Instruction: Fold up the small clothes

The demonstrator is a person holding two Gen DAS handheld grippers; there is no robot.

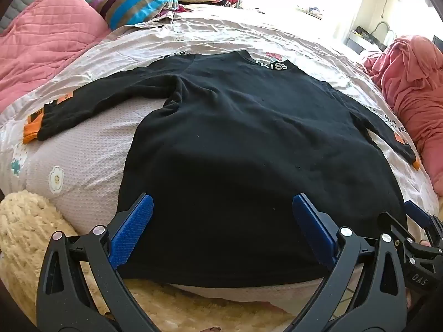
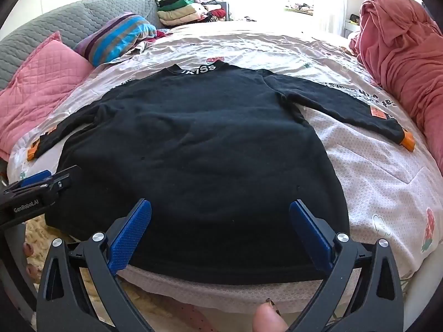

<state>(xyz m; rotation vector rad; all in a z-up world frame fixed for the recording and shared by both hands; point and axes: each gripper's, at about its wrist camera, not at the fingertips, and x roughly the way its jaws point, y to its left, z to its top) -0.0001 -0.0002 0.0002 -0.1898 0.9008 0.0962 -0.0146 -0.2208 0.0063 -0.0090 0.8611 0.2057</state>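
Lying flat on the bed [image 1: 91, 149], the black sweater [image 1: 235, 127] is spread out with its collar at the far side and its hem hanging just over the near edge of the mattress. Both sleeves are stretched out to the sides, each ending in an orange cuff [image 2: 408, 141]. White lettering runs along the collar [image 2: 199, 69].

Around it, a pink quilted pillow [image 1: 47, 41] and a striped cushion [image 1: 138, 2] sit on the left side of the bed before a grey quilted headboard [image 2: 69, 19]. A stack of folded clothes [image 2: 182, 11] is piled at the far end. A heap of rose-coloured fabric [image 2: 401, 55] is bunched on the right side, close to the right sleeve's cuff. Nothing lies on top of the sweater.

The left tongs [image 1: 223, 207] and the right tongs [image 2: 220, 213] are both spread wide, angled down at the sweater's hem, with their blue pads [image 1: 133, 229] on either side of a stretch of fabric and not pressing on it. They sit side by side, each catching the other at the edge of its view.

The bedsheet is pale and wrinkled with small flower prints. A cream shaggy rug [image 1: 25, 227] lies on the floor beside the bed, and bright daylight floods in from the far side of the room.
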